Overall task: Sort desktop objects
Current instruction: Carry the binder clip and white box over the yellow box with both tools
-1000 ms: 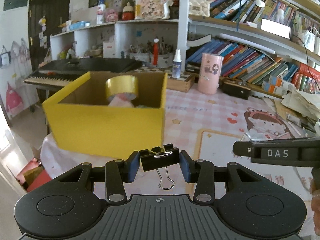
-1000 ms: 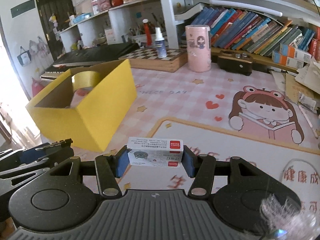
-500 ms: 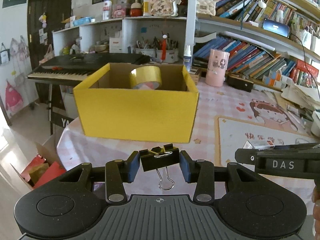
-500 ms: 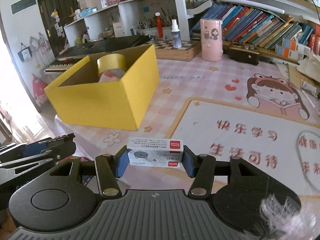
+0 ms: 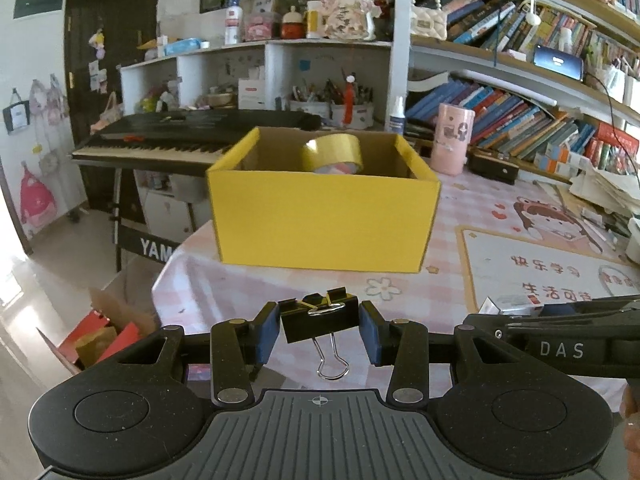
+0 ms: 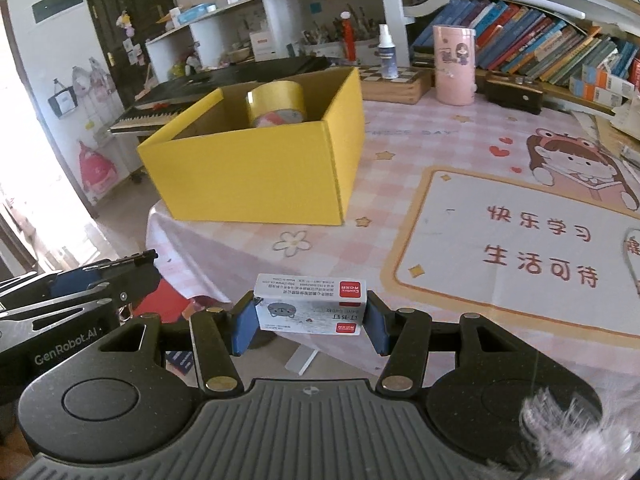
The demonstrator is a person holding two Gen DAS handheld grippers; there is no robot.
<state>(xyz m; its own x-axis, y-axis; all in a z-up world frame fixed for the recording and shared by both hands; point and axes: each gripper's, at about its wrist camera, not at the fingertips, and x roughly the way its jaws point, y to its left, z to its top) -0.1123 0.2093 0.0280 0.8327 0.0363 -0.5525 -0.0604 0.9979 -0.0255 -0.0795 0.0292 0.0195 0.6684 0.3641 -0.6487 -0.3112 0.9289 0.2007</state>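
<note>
The left gripper [image 5: 319, 330] is gripping a black binder clip [image 5: 319, 317] between its blue pads, jaws clamped on the clip body, one wire handle hanging down below. The right gripper [image 6: 311, 318] is holding a small white staple box [image 6: 311, 309] with red labels, jaws clamped on its two ends; the fine print is too small to read. Both are hovering at the near edge of the pink checked table [image 6: 432, 152]. The open yellow cardboard box [image 5: 324, 220] is standing farther back on the table's left side, containing a yellow tape roll [image 5: 333, 153] leaning over something pink and white; the box's front wall is hiding the remaining contents.
</note>
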